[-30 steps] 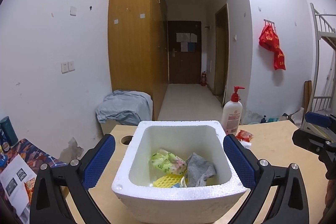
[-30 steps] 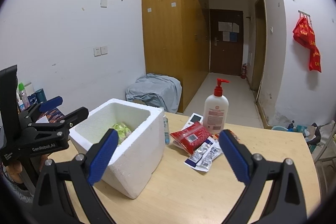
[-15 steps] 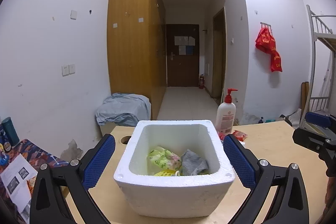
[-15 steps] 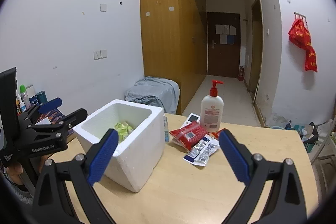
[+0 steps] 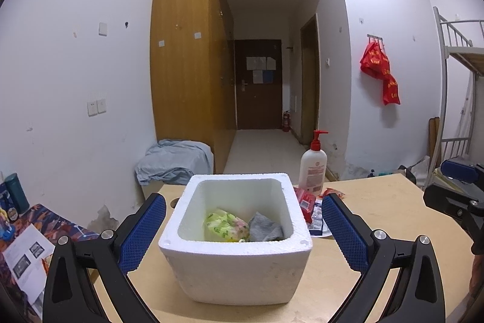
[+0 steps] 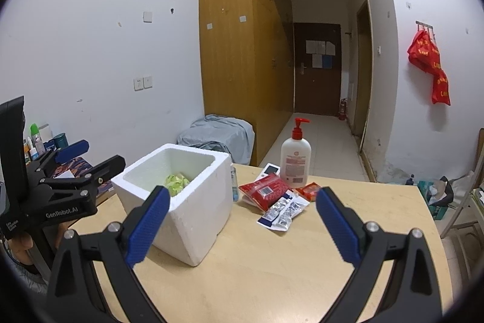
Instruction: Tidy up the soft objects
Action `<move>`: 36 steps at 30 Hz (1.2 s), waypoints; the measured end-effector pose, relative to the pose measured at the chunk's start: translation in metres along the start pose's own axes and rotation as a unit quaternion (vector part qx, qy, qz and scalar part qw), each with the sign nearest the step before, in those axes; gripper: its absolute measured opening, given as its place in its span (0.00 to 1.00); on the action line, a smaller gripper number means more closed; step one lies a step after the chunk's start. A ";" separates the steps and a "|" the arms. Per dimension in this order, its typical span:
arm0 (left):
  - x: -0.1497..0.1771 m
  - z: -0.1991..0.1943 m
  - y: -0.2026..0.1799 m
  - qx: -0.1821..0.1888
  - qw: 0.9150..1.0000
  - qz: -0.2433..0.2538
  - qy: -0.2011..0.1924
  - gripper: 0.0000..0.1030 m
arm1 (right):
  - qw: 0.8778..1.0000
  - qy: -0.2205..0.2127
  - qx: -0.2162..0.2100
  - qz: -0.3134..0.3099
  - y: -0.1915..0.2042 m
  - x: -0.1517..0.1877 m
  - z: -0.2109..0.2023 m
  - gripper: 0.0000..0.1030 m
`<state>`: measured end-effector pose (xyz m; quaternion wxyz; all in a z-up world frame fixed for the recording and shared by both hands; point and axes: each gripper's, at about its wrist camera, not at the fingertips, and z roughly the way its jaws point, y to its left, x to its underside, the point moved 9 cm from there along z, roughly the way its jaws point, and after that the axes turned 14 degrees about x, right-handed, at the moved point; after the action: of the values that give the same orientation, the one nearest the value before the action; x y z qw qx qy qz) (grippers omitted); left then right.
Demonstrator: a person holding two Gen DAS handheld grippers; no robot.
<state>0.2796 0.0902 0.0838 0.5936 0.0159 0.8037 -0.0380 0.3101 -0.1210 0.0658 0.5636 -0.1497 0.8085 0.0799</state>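
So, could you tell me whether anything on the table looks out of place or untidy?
Only the packets: a red pouch and a silver-blue sachet pack lie loosely overlapped beside the foam box, not inside it.

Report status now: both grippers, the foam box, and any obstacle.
Left gripper open, empty. Right gripper open, empty. Foam box holds green bag and grey cloth. Packets lie beside box, nothing blocking.

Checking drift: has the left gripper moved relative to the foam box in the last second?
Yes. The left gripper has backed away: the foam box looks smaller and the table beyond shows more.
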 end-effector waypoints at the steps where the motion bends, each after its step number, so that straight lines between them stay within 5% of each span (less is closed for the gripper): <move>1: 0.000 -0.002 -0.002 0.000 1.000 0.000 0.000 1.00 | 1.000 0.000 0.001 -0.001 -0.001 0.000 -0.002 0.96; 36: 0.028 -0.091 -0.043 0.011 0.999 -0.004 -0.034 1.00 | 0.998 -0.058 -0.012 0.011 0.010 0.041 -0.093 0.98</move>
<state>0.1815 0.0543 0.0851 0.6202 0.0181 0.7827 -0.0494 0.2114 -0.1458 0.0594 0.6067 -0.1428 0.7751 0.1041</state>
